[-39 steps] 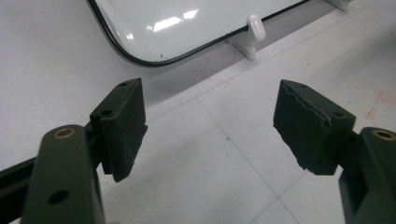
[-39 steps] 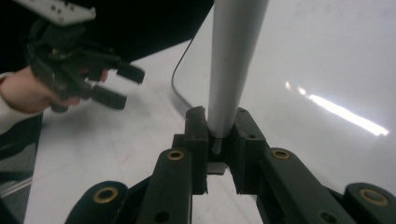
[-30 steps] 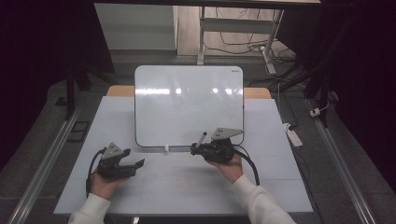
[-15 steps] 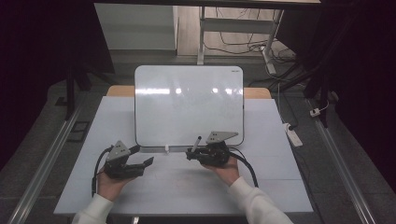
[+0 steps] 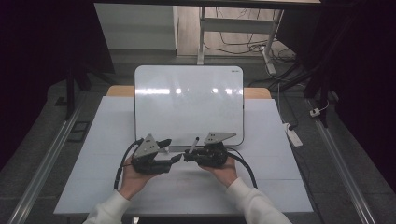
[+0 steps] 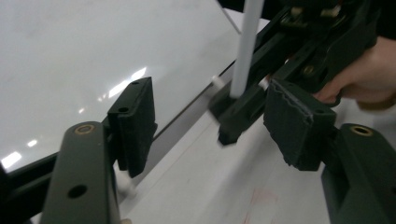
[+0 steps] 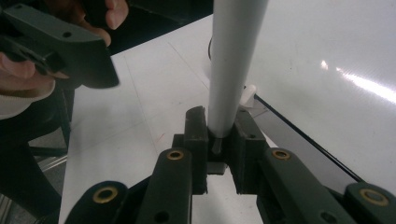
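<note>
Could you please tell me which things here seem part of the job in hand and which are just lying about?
In use, as far as I can judge:
- marker, clamped in the right hand-held gripper
- left hand-held gripper, jaws open, beside it
- whiteboard

Lying about:
- power strip on the floor
- cables beyond the table
</note>
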The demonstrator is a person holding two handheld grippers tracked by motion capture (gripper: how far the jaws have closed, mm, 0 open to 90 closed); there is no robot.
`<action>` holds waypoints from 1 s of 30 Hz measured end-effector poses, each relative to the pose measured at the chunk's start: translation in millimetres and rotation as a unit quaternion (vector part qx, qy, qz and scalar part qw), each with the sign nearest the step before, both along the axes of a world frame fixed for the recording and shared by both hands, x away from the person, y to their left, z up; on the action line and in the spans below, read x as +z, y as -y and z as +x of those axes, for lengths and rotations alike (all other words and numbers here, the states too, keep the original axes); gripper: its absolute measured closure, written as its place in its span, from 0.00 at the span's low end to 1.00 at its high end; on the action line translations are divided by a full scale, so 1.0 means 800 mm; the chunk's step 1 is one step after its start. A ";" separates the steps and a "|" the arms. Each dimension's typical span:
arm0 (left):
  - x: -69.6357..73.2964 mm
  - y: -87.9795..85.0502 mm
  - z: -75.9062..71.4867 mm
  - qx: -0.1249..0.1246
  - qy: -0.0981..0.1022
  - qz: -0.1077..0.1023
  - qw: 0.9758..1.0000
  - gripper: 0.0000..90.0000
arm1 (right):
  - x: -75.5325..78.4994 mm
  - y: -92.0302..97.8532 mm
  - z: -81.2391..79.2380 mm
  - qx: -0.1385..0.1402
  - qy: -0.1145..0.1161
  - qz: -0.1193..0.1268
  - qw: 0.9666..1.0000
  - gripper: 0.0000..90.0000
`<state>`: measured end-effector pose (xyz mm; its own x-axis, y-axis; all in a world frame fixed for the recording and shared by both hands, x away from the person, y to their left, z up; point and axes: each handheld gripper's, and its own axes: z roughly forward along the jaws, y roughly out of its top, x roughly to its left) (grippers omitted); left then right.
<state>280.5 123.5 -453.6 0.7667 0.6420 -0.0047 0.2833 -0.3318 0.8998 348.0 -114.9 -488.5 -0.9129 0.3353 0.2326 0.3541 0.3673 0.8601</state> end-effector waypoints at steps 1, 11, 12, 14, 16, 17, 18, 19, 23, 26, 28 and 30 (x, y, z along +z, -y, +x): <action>0.001 0.005 0.003 -0.004 0.001 -0.001 1.000 0.41 | 0.000 0.000 0.000 0.000 0.000 0.000 1.000 0.87; -0.002 0.039 0.023 -0.035 -0.005 0.003 0.999 0.60 | -0.001 -0.001 -0.002 0.003 -0.003 0.001 1.000 0.87; -0.003 0.040 0.024 -0.035 -0.005 0.003 0.999 0.64 | 0.000 -0.001 -0.002 0.003 -0.003 0.001 1.000 0.87; -0.003 0.040 0.025 -0.039 -0.005 0.004 0.999 0.73 | -0.001 -0.001 -0.002 0.004 -0.002 0.000 1.000 0.87; -0.004 0.041 0.027 -0.047 -0.009 0.000 0.999 0.81 | -0.001 -0.001 -0.003 0.005 -0.003 0.000 1.000 0.87; -0.005 0.041 0.027 -0.052 -0.010 0.000 0.999 0.85 | -0.001 -0.001 -0.002 0.006 -0.004 0.000 1.000 0.87; -0.005 0.042 0.026 -0.053 -0.008 0.004 0.999 0.88 | -0.001 -0.001 -0.002 0.005 -0.006 0.001 1.000 0.87; -0.005 0.043 0.026 -0.054 -0.005 0.010 0.998 0.89 | -0.001 -0.001 -0.002 0.007 -0.007 0.001 1.000 0.87; -0.005 0.042 0.025 -0.056 -0.006 0.013 0.998 0.90 | -0.003 -0.002 -0.003 0.007 -0.009 -0.003 1.000 0.87; -0.003 0.039 0.024 -0.054 -0.005 0.010 0.998 0.90 | -0.003 -0.002 -0.003 0.007 -0.010 0.002 1.000 0.86; -0.001 0.035 0.024 -0.050 -0.003 0.003 0.999 0.90 | -0.002 -0.002 -0.004 0.008 -0.006 0.010 1.000 0.84; 0.002 0.028 0.024 -0.040 0.001 0.000 0.999 0.91 | 0.001 0.000 -0.007 -0.001 0.005 0.018 1.000 0.74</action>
